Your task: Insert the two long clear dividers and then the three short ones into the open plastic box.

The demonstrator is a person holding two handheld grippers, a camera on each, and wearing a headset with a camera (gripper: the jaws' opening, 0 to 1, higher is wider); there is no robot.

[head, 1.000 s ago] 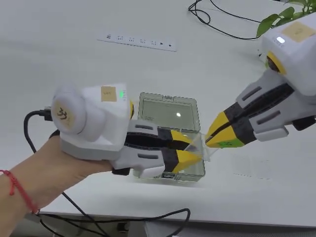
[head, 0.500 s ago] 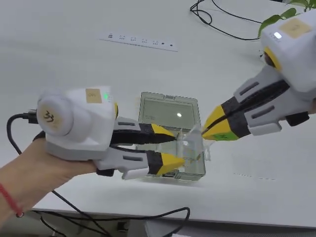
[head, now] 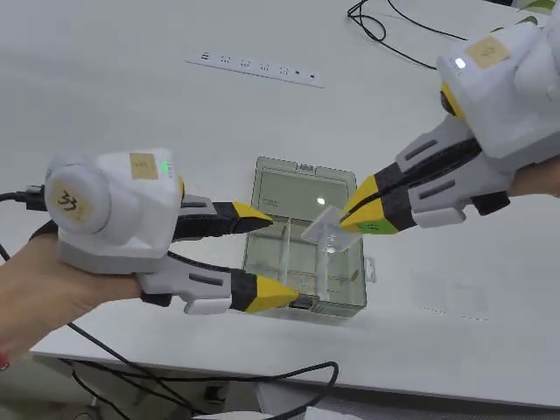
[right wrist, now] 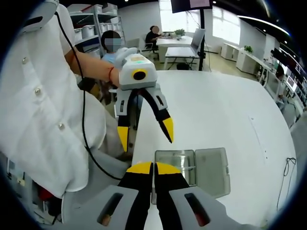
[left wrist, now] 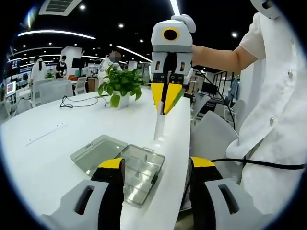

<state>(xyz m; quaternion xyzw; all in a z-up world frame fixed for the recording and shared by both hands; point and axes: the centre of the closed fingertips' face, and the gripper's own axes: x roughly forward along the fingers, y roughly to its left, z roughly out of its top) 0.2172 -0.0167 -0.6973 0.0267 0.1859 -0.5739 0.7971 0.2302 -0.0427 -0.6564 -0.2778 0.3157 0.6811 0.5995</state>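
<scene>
The open clear plastic box (head: 343, 296) lies on the white table with its lid (head: 304, 187) folded back; thin clear dividers stand inside it. My right gripper (head: 348, 218) is shut on a short clear divider (head: 323, 230), which hangs tilted just above the box's right half. My left gripper (head: 265, 254) is wide open at the box's left side, one finger over the box and one near its front corner, with nothing in it. In the left gripper view, the right gripper (left wrist: 165, 106) holds the divider (left wrist: 159, 127) above the box (left wrist: 139, 170). In the right gripper view, the box (right wrist: 175, 166) lies beyond the shut right gripper (right wrist: 153, 168).
A white power strip (head: 254, 68) lies at the back of the table, with black cables (head: 395, 19) at the far right. Another black cable (head: 219, 378) hangs below the near table edge. A potted plant (left wrist: 120, 86) stands further along the table.
My left gripper has drawn back to the left and opened wider. The right gripper has lifted the short divider slightly, up and left over the box.
</scene>
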